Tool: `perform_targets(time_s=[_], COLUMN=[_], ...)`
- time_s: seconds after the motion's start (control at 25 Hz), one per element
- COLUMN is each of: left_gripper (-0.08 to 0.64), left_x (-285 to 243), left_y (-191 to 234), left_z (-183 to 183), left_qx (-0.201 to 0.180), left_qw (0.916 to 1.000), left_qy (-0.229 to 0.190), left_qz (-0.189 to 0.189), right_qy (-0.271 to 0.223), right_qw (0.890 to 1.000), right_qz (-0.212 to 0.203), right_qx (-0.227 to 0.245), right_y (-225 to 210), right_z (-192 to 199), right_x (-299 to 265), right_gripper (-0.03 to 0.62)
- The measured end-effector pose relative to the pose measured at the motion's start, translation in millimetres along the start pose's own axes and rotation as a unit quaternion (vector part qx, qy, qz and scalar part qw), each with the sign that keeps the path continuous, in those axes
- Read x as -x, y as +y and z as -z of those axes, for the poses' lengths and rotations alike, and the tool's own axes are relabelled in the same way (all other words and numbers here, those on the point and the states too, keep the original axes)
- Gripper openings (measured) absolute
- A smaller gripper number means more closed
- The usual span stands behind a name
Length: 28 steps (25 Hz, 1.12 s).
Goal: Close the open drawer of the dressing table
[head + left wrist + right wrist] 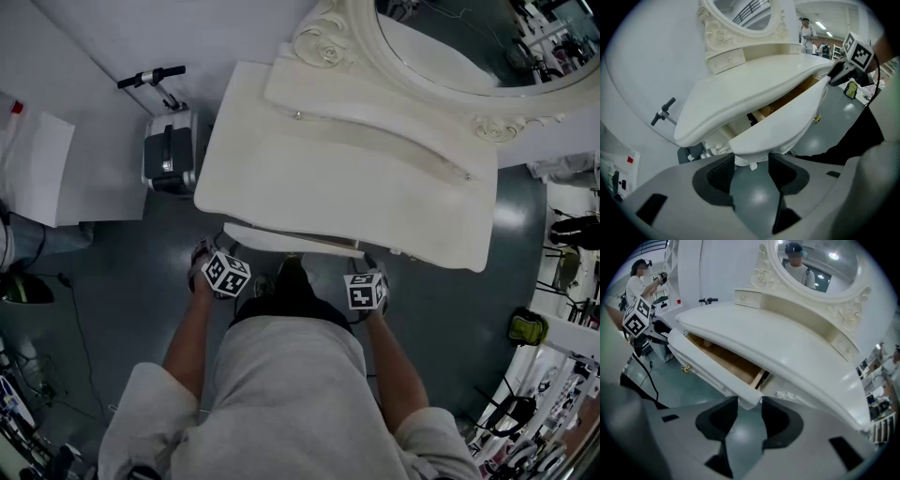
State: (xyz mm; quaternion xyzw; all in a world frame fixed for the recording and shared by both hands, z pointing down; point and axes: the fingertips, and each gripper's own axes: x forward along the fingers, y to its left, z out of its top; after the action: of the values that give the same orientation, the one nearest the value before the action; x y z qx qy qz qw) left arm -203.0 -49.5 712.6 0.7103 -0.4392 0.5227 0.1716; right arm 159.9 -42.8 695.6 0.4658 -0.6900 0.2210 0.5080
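L gripper (751, 165) and R gripper (749, 411), jaws apart, straddle drawer (705, 369) front's end corners, prob. unclamped; pre-push step, next needs even shove under dressing table (347, 169) edge.

One dressing table (281, 159) stands far, with one open drawer (291, 242), one brass pull (685, 368) and one oval mirror (450, 37). Two grippers near, the left gripper (751, 171) and right gripper (750, 411), carry one marker cube (226, 274) each, two in all. One grey case (170, 150) stands far left
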Motion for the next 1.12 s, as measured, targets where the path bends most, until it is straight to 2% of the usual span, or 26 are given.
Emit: perform_targets(time_s=[0.32, 0.44, 0.84, 0.96, 1.12], left_gripper=[0.229, 0.225, 0.202, 0.148, 0.091], left_x=[-4, -5, -8, -8, -8], left_y=[4, 5, 9, 6, 3], left_z=[-6, -7, -12, -14, -17], left_qx=[0.007, 0.02, 0.061, 0.083, 0.103], left_qw=[0.9999, 0.9997, 0.998, 0.9962, 0.9943], left_qy=[-0.009, -0.01, -0.011, -0.016, -0.026], left_qz=[0.002, 0.005, 0.011, 0.018, 0.007], right_qy=[0.0, 0.0, -0.012, -0.018, -0.026], right_qw=[1.0, 1.0, 0.997, 0.996, 0.993], right_qz=[0.006, 0.009, 0.02, 0.022, 0.019], right_qx=[-0.008, -0.014, -0.071, -0.088, -0.113], right_y=[-4, -6, -9, -12, -12], right_z=[-6, -8, -13, -14, -16], right_x=[-4, -5, -6, -7, -6], right_gripper=[0.169, 0.169, 0.159, 0.149, 0.146])
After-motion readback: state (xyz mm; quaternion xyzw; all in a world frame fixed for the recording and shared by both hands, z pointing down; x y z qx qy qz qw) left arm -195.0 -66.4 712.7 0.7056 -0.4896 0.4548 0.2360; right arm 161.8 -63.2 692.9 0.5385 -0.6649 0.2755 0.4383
